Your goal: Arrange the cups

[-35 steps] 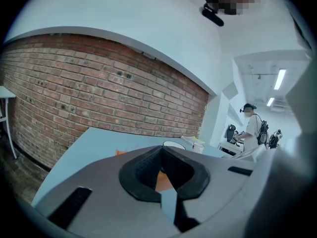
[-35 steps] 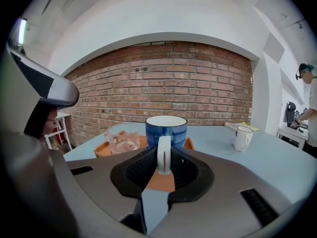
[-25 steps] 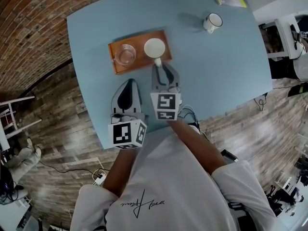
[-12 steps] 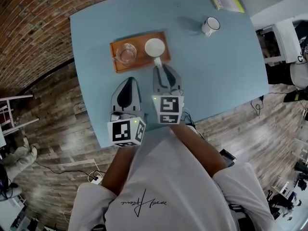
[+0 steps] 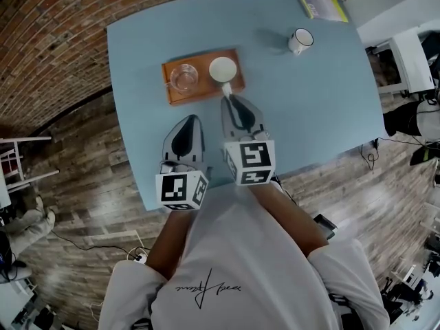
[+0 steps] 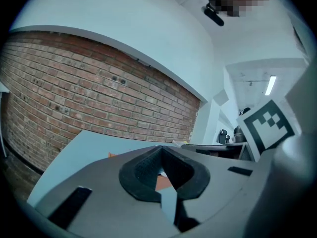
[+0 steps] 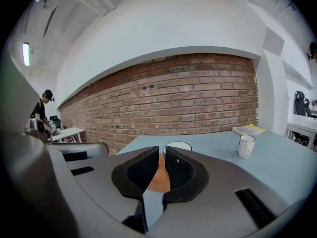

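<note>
An orange tray (image 5: pixel 203 91) on the blue table (image 5: pixel 309 102) holds a clear glass cup (image 5: pixel 184 78) and a white cup (image 5: pixel 223 69). A second white mug (image 5: pixel 301 40) with a dark rim stands apart at the far right. My right gripper (image 5: pixel 230 99) hovers just short of the white cup's handle. Its jaws have just been closing and keep a narrow gap with nothing between them. In the right gripper view, that gripper (image 7: pixel 162 155) points at the white cup (image 7: pixel 177 146), with the mug (image 7: pixel 245 146) off to the right. My left gripper (image 5: pixel 191 120) is shut and empty, near the tray's front edge.
A yellow-green book (image 5: pixel 322 5) lies at the table's far right corner. A brick wall runs behind the table (image 7: pixel 198 103). Wooden floor surrounds the table, with white furniture at the right (image 5: pixel 405 53). A person stands far left in the right gripper view (image 7: pixel 42 108).
My right gripper has lifted toward the head camera and looks larger, its tips drawn slightly back from the white cup. The left gripper has stayed where it was. Both cups remain on the tray.
</note>
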Tool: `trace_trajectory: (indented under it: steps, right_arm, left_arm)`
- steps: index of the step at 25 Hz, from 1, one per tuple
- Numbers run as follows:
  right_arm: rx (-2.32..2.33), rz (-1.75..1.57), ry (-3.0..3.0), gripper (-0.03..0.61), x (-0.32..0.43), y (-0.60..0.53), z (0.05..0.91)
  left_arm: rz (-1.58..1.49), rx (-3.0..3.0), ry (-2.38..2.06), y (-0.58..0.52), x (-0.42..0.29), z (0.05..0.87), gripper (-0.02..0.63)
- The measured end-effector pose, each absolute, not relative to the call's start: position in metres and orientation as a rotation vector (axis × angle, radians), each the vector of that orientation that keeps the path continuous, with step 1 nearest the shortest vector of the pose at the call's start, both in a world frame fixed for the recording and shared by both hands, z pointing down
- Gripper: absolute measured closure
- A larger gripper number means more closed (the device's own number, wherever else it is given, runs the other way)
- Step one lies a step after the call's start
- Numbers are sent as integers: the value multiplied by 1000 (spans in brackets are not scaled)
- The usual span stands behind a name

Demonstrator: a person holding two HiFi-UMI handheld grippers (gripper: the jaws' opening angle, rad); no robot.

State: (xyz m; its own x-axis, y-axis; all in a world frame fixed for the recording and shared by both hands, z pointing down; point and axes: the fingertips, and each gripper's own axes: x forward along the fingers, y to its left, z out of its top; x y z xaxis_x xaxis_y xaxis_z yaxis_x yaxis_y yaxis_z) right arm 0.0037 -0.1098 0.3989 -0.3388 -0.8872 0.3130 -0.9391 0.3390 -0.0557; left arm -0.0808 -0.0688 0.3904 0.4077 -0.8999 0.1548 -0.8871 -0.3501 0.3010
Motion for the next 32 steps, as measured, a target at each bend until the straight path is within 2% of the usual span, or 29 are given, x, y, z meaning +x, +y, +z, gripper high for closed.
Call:
trace_trajectory:
  steps: [5, 20, 32]
  right_arm:
    - [1544, 340, -2500, 555, -6, -98, 379]
    - [1194, 317, -2712, 555, -34, -74, 363]
    - [1116, 302, -2733, 555, -48, -81, 362]
  left_arm:
    - [-56, 2383, -1487, -65, -77, 388, 606]
    - [48, 2531, -1403, -82, -114, 399, 606]
    - [169, 2559, -1411, -119, -146, 425, 604]
